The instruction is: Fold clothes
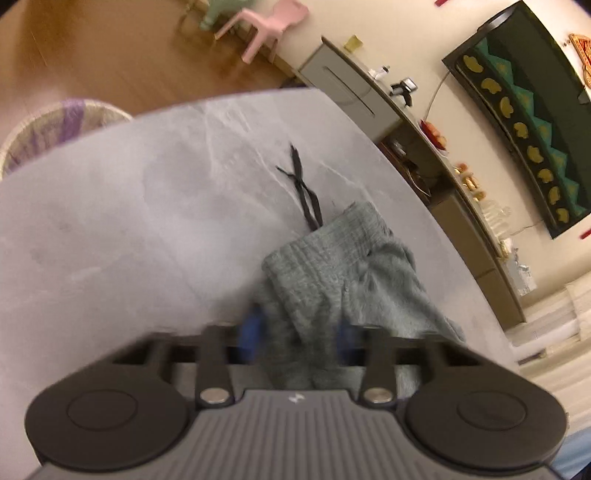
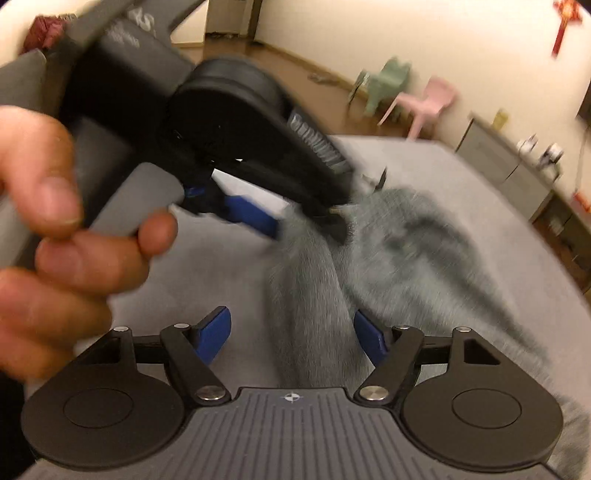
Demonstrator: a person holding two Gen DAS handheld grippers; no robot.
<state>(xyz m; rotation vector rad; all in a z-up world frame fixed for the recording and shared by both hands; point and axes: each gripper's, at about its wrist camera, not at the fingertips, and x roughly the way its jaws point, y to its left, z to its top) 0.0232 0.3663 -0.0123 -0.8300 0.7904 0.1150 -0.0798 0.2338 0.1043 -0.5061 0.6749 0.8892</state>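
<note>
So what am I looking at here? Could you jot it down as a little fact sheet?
garment: grey-green knit shorts with a black drawstring
surface: grey table
left gripper: blurred, blue pads around a bunch of the fabric
right gripper: jaws wide, fabric between them, not pinched
person: left hand on the left gripper's handle
background: pink chair, green chair, sideboard

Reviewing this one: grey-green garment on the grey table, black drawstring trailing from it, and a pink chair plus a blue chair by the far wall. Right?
Not quite: the second chair is pale green, not blue, as the right wrist view shows. It stands beside the pink chair. The rest holds.
</note>
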